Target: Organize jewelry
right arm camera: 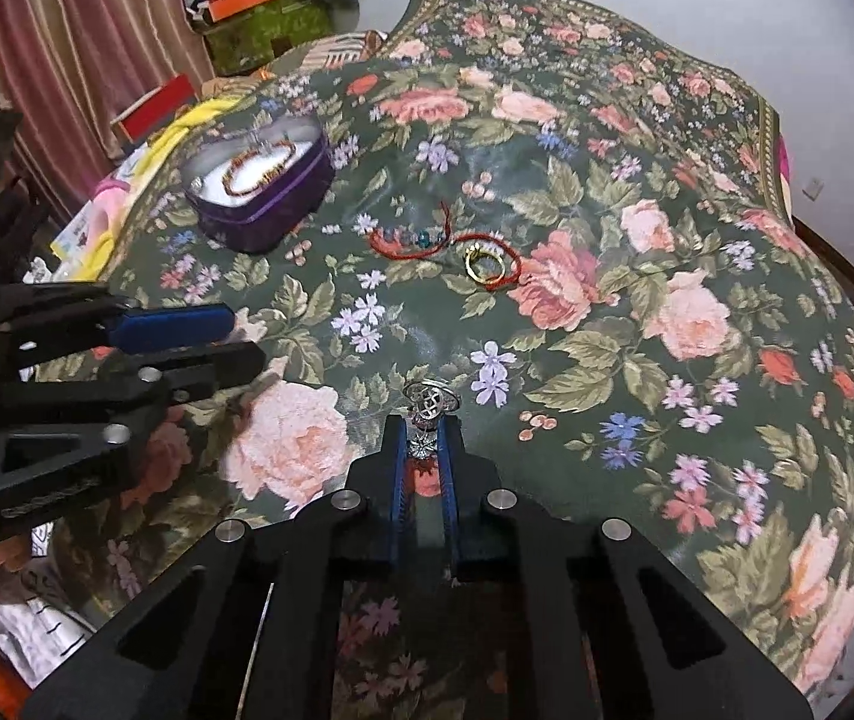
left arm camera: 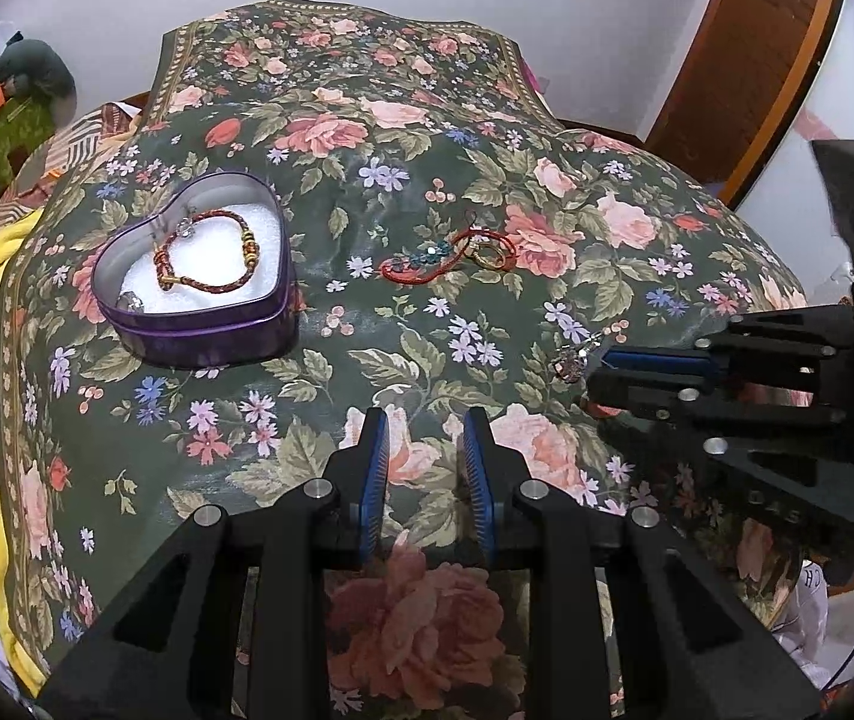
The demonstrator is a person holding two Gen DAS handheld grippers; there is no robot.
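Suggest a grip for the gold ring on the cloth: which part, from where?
Probably straight down from above on the gold ring. It lies flat, tangled with the red cord bracelet, so put one jaw inside the band, one outside, on the arc away from the cord. The left gripper is open and free.

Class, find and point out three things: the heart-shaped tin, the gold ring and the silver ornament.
heart-shaped tin (left arm camera: 204,339): left wrist view, purple front wall.
gold ring (right arm camera: 485,264): right wrist view, its band.
silver ornament (right arm camera: 430,403): right wrist view, openwork top.
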